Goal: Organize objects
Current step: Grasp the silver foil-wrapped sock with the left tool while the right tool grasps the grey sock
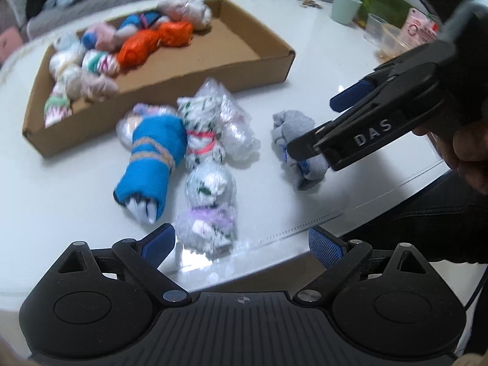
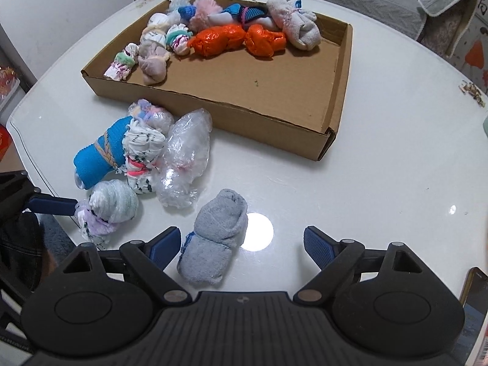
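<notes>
Across the upper middle of the right wrist frame: open cardboard tray [image 2: 274,113], about a dozen rolled sock bundles [image 2: 235,41] crowded along its far wall, near half bare. Lower left: five more bundles heaped on the white table [image 2: 381,158]. Bottom centre: grey sock roll [image 2: 218,238], apart from the heap. Probably light, soft, squashy, unlikely to slip; best pinched across the thick middle. Right gripper [image 2: 241,248] spread wide around it, left pad close beside, no pressure yet. Left gripper [image 1: 242,245] likewise spread, holding nothing.
</notes>
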`<act>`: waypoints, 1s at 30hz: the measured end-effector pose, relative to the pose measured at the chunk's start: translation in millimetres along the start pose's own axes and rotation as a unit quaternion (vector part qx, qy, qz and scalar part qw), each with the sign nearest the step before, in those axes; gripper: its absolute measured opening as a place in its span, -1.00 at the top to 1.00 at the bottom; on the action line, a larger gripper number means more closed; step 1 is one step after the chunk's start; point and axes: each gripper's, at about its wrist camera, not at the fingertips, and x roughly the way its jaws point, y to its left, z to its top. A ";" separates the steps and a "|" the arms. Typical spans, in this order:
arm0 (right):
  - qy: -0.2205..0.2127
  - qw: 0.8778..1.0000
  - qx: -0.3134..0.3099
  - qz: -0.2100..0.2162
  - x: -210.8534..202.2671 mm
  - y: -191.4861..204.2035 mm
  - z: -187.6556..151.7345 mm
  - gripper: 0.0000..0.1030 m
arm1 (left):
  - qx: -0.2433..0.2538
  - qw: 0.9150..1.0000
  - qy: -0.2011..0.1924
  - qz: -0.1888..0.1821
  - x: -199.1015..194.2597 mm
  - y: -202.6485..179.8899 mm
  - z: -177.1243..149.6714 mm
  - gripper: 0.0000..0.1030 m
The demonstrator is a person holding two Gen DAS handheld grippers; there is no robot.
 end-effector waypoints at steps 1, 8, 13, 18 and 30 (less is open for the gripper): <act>0.001 1.000 0.000 0.001 0.5 0.6 0.9 -0.66 | 0.005 1.000 -0.005 0.002 0.0 -2.4 1.6 -0.87; 0.002 1.000 0.005 0.009 0.6 1.1 0.4 -0.63 | 0.025 1.000 -0.009 0.015 15.9 -1.7 10.8 -0.86; 0.012 1.000 0.009 0.016 4.1 1.6 -2.7 -0.50 | 0.037 0.999 0.007 0.015 32.3 0.4 6.8 -0.83; 0.026 0.999 0.017 0.026 10.0 0.4 -5.6 -0.10 | 0.048 0.999 -0.002 0.008 32.5 -3.4 9.2 -0.65; 0.030 0.999 0.023 0.038 10.0 -2.0 -3.9 0.27 | 0.080 0.997 -0.016 0.005 28.0 -14.4 7.2 -0.01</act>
